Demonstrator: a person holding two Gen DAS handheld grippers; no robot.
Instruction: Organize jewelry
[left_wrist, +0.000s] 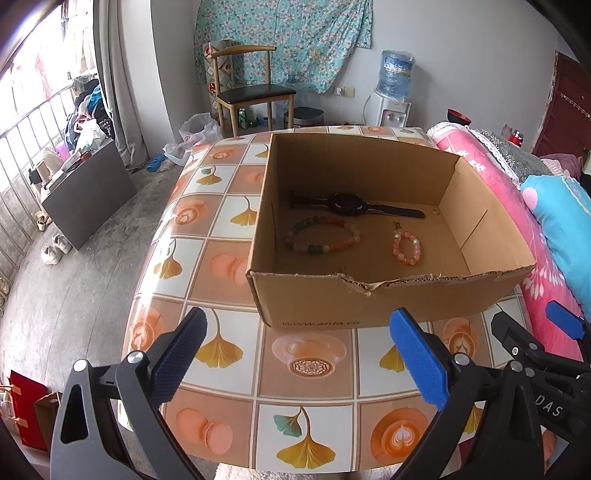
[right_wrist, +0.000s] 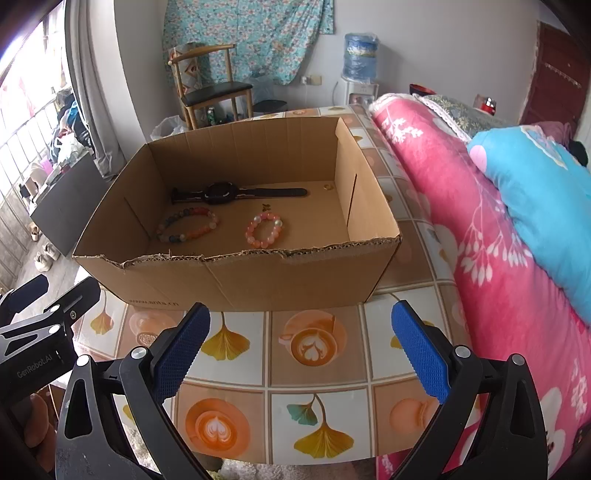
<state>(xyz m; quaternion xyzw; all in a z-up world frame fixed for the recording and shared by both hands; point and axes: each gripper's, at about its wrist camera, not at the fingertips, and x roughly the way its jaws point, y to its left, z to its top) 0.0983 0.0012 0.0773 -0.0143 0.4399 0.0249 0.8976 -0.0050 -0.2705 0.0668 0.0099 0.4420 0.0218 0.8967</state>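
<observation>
Covering table (left_wrist: 229, 258): tiled ginkgo-print cloth, perhaps glossy; cardboard box (left_wrist: 314, 302) atop.

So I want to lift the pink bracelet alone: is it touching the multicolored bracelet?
Apart. In the right wrist view the pink bracelet and the multicolored bracelet lie on the box floor with bare cardboard plainly between them.

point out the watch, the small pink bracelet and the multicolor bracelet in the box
watch (right_wrist: 221, 192), right wrist view, on its dark face
small pink bracelet (right_wrist: 253, 224), right wrist view, left beads
multicolor bracelet (left_wrist: 322, 222), left wrist view, top beads
</observation>
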